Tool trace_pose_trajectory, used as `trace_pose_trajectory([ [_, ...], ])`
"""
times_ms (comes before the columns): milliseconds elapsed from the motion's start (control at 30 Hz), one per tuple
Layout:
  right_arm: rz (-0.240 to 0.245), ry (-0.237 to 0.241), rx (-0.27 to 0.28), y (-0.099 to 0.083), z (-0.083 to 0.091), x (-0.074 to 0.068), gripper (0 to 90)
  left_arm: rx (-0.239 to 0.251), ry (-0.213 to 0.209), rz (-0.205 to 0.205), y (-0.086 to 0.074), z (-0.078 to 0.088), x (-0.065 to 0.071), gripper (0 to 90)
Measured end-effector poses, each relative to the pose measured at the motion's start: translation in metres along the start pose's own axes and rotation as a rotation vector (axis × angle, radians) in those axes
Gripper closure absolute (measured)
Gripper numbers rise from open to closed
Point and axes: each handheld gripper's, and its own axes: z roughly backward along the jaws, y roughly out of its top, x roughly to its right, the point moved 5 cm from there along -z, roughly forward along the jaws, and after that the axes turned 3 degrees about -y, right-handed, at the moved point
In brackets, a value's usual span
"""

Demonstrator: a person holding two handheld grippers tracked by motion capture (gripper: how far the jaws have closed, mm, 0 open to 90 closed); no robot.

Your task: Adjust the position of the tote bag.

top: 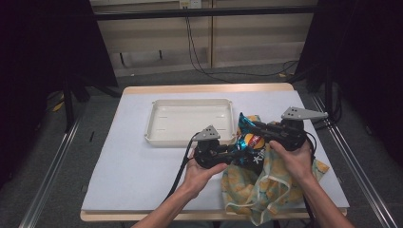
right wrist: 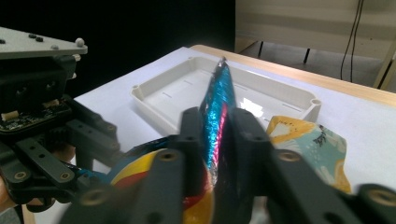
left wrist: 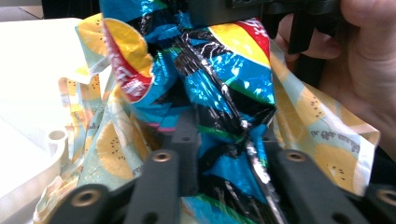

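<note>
From the high view, my left fingers (top: pixel 236 153) and my right fingers (top: pixel 251 127) met over the same crinkled snack bag (top: pixel 250 142), which sat at the mouth of a fruit-print cloth bag (top: pixel 259 187) lying on the white counter (top: pixel 128 166) just below both pairs. A cream tray (top: pixel 189 121) stood on the counter just beyond my left fingers and touched nothing I held. In the left gripper view, my left fingers (left wrist: pixel 227 154) were narrowed on a bunched fold of the snack bag (left wrist: pixel 224 74), foil pressed between them, with the cloth bag (left wrist: pixel 322 135) spread around and behind the foil; the person's other hand (left wrist: pixel 369 70) sat to the far right, and the rim of the tray (left wrist: pixel 37 154) showed to the left. In the right gripper view, my right fingers (right wrist: pixel 219 140) stood close together on the thin sealed edge of the snack bag (right wrist: pixel 218 98), which rose straight up between them. The tray (right wrist: pixel 224 88) lay beyond the tips, a corner of the cloth bag (right wrist: pixel 303 135) to their right, and the left gripper (right wrist: pixel 42 126) close at the left.
</note>
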Motion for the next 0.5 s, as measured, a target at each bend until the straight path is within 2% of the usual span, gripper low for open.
trace_pose_trajectory([
  [33,-0.001,0.003,0.003,0.000,0.003,0.002,62.1,-0.002,-0.003,0.003,0.000,0.000,0.001,76.9],
  [67,-0.003,0.008,0.007,0.001,0.005,0.003,59.1,-0.008,-0.009,-0.012,-0.001,-0.001,0.002,77.5],
  [167,-0.009,0.014,0.019,0.002,0.012,0.004,47.6,-0.022,-0.006,-0.022,0.000,-0.002,0.005,78.6],
  [200,-0.009,0.014,0.019,0.002,0.012,0.004,47.6,-0.022,-0.006,-0.022,0.000,-0.002,0.005,78.7],
  [233,-0.010,0.010,0.020,0.001,0.018,0.006,41.4,-0.020,-0.010,-0.026,0.002,-0.001,0.007,78.7],
  [333,-0.014,0.000,0.032,0.002,0.026,0.007,36.2,-0.010,-0.014,-0.030,0.006,0.003,0.008,78.7],
  [367,-0.018,-0.007,0.034,0.000,0.034,0.009,32.5,-0.003,-0.013,-0.034,0.010,0.006,0.008,78.7],
  [467,-0.021,-0.024,0.027,-0.006,0.045,0.011,31.9,-0.004,-0.006,-0.040,0.013,0.010,0.008,78.6],
  [500,-0.020,-0.028,0.027,-0.009,0.047,0.012,31.4,0.000,-0.005,-0.056,0.016,0.014,0.007,78.6],
])
